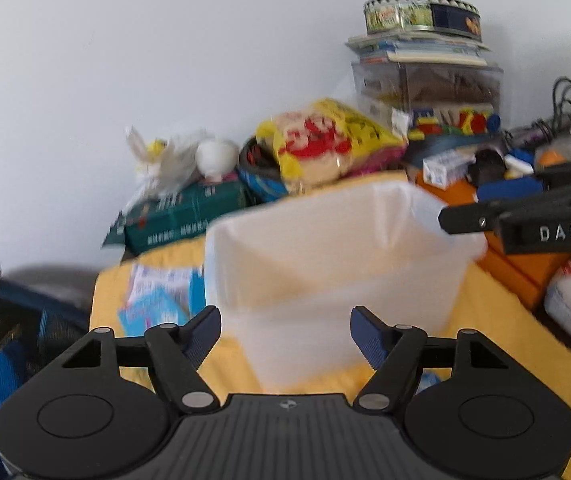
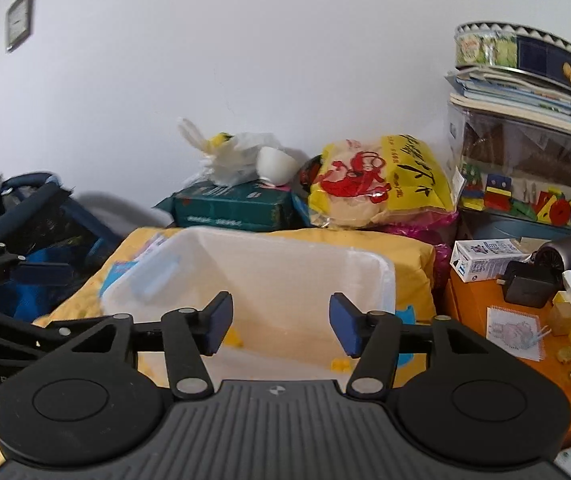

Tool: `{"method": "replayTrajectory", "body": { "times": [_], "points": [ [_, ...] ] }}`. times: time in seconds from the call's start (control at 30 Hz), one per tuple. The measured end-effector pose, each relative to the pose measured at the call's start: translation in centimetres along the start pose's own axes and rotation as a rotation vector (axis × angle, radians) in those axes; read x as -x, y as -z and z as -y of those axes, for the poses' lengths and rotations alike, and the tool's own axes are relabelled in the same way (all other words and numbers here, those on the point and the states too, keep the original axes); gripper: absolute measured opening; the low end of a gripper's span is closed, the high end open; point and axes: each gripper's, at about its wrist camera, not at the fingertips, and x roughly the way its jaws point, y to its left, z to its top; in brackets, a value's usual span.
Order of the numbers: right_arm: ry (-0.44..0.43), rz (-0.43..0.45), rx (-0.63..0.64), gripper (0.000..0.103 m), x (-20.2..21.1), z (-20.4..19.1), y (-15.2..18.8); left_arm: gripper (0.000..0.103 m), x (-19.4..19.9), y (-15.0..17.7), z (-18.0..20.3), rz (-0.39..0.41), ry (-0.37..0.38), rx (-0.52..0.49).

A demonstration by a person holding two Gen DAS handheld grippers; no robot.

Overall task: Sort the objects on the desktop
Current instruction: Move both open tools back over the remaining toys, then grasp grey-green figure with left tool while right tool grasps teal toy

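A translucent white plastic bin stands on a yellow cloth, right in front of both tools. My left gripper is open; its blue pads flank the bin's near wall without pressing on it. In the right wrist view the same bin shows its open top and a pale blue handle clip on the left rim. My right gripper is open too, its pads apart above the bin's near rim, nothing between them. The right tool's black linkage juts in over the bin's right corner.
Along the wall sit a green box, a yellow snack bag and a stack topped by a round tin. On the orange surface at right lie a white carton, a black charger and a notepad. Blue leaflets lie left of the bin.
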Motion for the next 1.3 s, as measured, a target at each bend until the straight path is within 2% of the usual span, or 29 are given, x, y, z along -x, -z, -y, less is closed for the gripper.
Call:
{"method": "replayTrajectory", "body": {
  "times": [0.1, 0.27, 0.33, 0.4, 0.47, 0.6, 0.63, 0.7, 0.73, 0.83, 0.97, 1.0, 1.2, 1.23, 1.3],
  "points": [
    [-0.028, -0.047, 0.019, 0.062, 0.8, -0.2, 2.0, 0.075, 0.8, 2.7, 0.3, -0.087, 0.023, 0.024],
    [-0.077, -0.181, 0.047, 0.063, 0.6, -1.0, 6.4, 0.075, 1.1, 8.6, -0.3, -0.236, 0.163, 0.216],
    [-0.100, -0.230, 0.063, 0.063, 0.5, -1.5, 8.0, 0.075, 1.5, 10.5, -0.2, -0.246, 0.207, 0.266],
    [-0.129, -0.278, 0.085, 0.062, 0.6, -2.3, 9.9, 0.075, 1.5, 11.6, 0.6, -0.285, 0.201, 0.238],
    [-0.168, -0.318, 0.077, 0.061, 0.6, -2.9, 11.4, 0.075, 1.1, 12.2, 1.6, -0.313, 0.163, 0.169],
    [-0.196, -0.374, 0.060, 0.061, 0.5, -4.0, 13.2, 0.074, 0.2, 12.8, 2.3, -0.330, 0.207, 0.164],
    [-0.193, -0.377, 0.071, 0.061, 0.5, -4.3, 13.3, 0.071, -0.2, 12.9, 2.6, -0.338, 0.201, 0.152],
    [-0.185, -0.375, 0.085, 0.061, 0.6, -4.6, 13.5, 0.048, -0.9, 13.2, 3.2, -0.342, 0.192, 0.109],
    [-0.182, -0.373, 0.087, 0.061, 0.7, -4.6, 13.5, 0.043, -1.4, 13.5, 3.4, -0.350, 0.191, 0.090],
    [-0.167, -0.365, 0.097, 0.061, 0.7, -4.5, 13.5, 0.040, -2.4, 13.9, 3.5, -0.363, 0.220, 0.071],
    [-0.157, -0.366, 0.092, 0.061, 0.3, -4.7, 13.5, 0.039, -3.2, 13.4, 3.7, -0.348, 0.220, 0.035],
    [-0.155, -0.366, 0.096, 0.061, 0.1, -4.8, 13.5, 0.036, -3.4, 13.3, 3.7, -0.348, 0.221, 0.035],
    [-0.145, -0.338, 0.129, 0.061, -1.9, -5.9, 12.5, 0.036, -2.4, 13.6, 2.7, -0.362, 0.209, 0.045],
    [-0.136, -0.335, 0.138, 0.059, -2.5, -6.1, 12.3, 0.036, -2.1, 13.9, 2.5, -0.370, 0.208, 0.042],
    [-0.142, -0.352, 0.152, 0.047, -3.7, -6.6, 12.2, 0.036, -1.6, 14.2, 2.1, -0.379, 0.211, 0.044]
  ]
}}
